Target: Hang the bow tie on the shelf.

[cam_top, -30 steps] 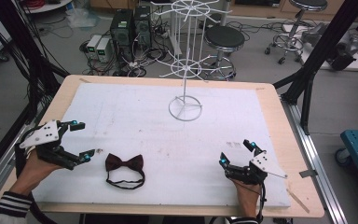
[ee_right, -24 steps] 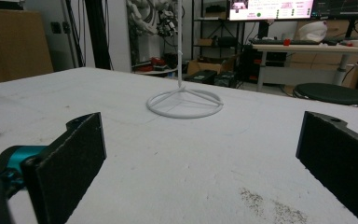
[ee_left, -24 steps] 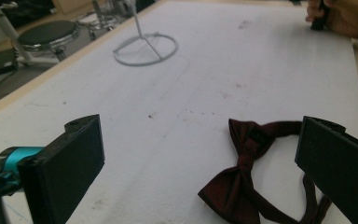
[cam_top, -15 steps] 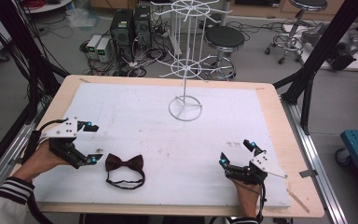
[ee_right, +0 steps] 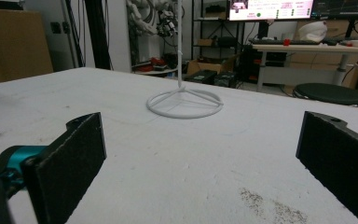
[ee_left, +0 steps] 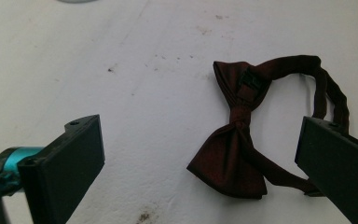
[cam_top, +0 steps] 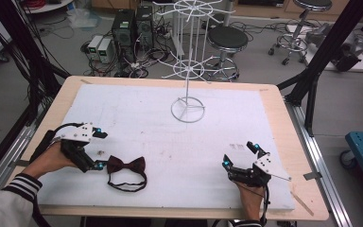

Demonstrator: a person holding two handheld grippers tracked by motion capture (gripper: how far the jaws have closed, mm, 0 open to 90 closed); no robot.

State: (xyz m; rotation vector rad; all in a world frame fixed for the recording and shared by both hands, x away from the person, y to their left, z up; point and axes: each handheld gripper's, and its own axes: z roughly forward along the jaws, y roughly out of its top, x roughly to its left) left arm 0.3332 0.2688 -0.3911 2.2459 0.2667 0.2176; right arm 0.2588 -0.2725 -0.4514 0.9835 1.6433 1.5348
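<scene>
A dark maroon bow tie (cam_top: 126, 165) lies flat on the white mat, its strap looped toward the front edge. My left gripper (cam_top: 101, 149) is open just left of it, the near jaw's tip close to the bow's left wing. In the left gripper view the bow tie (ee_left: 235, 149) lies between the jaws of the left gripper (ee_left: 200, 140), nearer the right jaw, which covers part of the strap. My right gripper (cam_top: 238, 153) rests open at the front right with nothing between its jaws. A white wire stand (cam_top: 187, 109) rises at the back centre; the right gripper (ee_right: 200, 149) faces its ring base (ee_right: 185, 103).
The white mat (cam_top: 137, 113) covers most of a wooden table (cam_top: 283, 123). Dark smudges (cam_top: 236, 146) mark the mat beside the right gripper. Beyond the table's far edge are a black stool (cam_top: 227, 38), computer boxes (cam_top: 123, 33) and cables on the floor.
My left gripper has moved right across the mat up to the bow tie, which now lies between its open jaws. The right gripper and the bow tie have stayed put.
</scene>
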